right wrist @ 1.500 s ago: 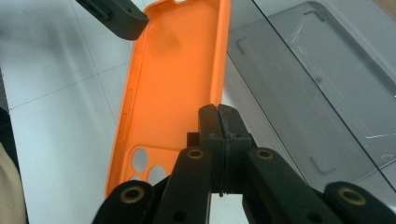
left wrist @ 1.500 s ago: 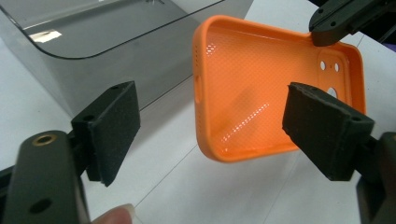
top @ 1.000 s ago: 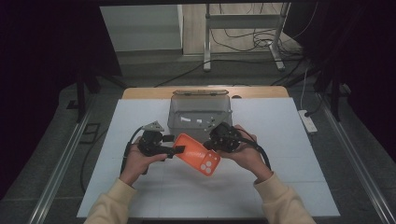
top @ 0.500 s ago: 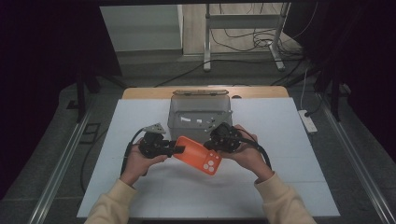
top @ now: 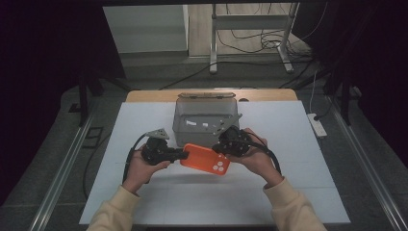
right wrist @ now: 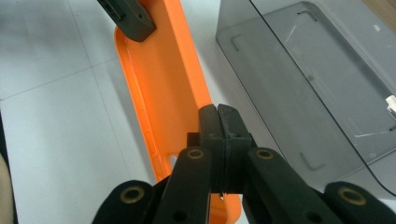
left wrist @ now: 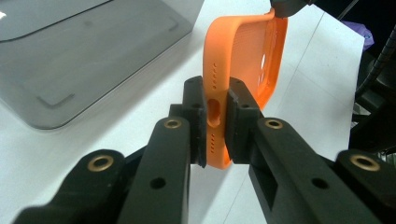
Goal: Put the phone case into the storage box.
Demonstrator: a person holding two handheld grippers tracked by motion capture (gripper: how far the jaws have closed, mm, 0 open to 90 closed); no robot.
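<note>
White tabletop [top: 288, 144], dim room, maybe lab | both claws clamp orange phone case [top: 206, 159]

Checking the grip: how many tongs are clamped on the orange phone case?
2. The left tongs pinch the orange phone case at its end with the port cutouts; the right tongs pinch the rim at its opposite end, beside the grey box.

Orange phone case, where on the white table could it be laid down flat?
The white table is bare left of the grey box, right of it toward the power strip, and along the near edge by the sleeves. It is crowded in front of the box, where both grippers pinch the orange phone case.
</note>
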